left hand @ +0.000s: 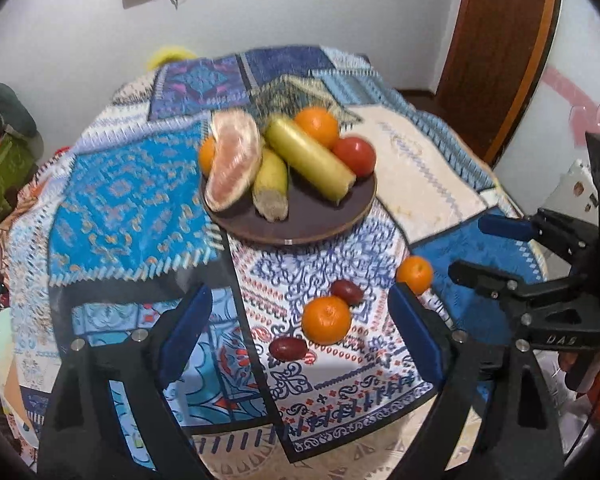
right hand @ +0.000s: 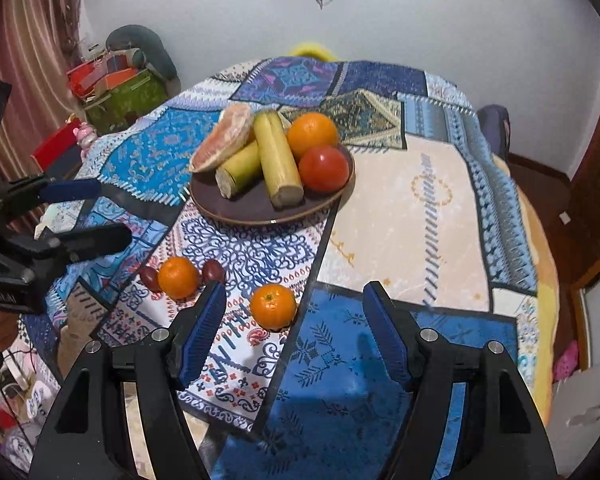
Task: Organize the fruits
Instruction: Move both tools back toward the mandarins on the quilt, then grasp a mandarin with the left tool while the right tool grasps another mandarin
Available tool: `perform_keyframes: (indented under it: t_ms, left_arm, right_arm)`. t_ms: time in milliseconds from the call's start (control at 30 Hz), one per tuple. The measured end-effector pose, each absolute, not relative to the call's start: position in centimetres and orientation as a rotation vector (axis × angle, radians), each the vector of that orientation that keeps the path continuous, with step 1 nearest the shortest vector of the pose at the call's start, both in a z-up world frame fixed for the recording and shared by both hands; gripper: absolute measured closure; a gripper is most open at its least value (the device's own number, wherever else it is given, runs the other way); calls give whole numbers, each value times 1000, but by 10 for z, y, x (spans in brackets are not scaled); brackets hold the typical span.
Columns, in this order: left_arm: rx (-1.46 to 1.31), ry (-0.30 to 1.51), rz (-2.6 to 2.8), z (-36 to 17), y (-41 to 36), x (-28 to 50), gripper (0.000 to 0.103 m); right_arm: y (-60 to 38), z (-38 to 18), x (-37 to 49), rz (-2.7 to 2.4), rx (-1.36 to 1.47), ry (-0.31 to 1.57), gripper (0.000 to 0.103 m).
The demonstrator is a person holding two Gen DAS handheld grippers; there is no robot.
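Observation:
A dark round plate point(left hand: 300, 228) point(right hand: 256, 212) holds a pomelo piece point(left hand: 232, 160), two yellow-green cane pieces point(left hand: 308, 158), an orange point(left hand: 317, 126) and a tomato point(left hand: 355, 156). On the cloth lie two mandarins point(left hand: 326, 319) point(left hand: 415, 274) and two dark red dates point(left hand: 347, 291) point(left hand: 288, 348). My left gripper point(left hand: 300, 340) is open above the nearer mandarin and dates. My right gripper point(right hand: 294, 332) is open, with a mandarin point(right hand: 273, 306) just ahead between its fingers. The other mandarin point(right hand: 178, 277) lies to the left.
The round table wears a patterned blue patchwork cloth point(left hand: 132, 200) point(right hand: 400, 208). Boxes and clutter point(right hand: 116, 92) stand left of the table. A wooden door point(left hand: 500, 52) is at the right. A white wall is behind.

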State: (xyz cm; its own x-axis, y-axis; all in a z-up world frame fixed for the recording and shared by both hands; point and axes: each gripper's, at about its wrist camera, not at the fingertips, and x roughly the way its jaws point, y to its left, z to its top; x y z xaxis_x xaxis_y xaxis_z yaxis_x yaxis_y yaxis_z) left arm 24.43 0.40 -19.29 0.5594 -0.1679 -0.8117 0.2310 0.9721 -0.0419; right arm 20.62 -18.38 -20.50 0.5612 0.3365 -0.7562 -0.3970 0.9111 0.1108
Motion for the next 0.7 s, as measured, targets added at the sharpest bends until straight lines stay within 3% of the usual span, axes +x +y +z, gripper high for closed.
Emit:
perform_keyframes:
  t_ms: [133,300,400,633,700]
  left_arm:
    - [51,995,-243,-212,5,251,14]
    - [40,1036,-266,-227,2,257,34]
    - [27,1057,-291,-234,-1,259,39]
    - [38,1097,-308,-245,-10,263,53]
    - [45,1101,-314,-247,-12,263,58]
  right_arm:
    - [-183,-221,214,456,-30,929,36]
    - [-176,-236,217,470,-42,954,36]
    - [-174,-242,219,482,-41,968,36]
    - [-169,-249,221,512,-52,992,43]
    - [-167,-251,221,519,-57,993,52]
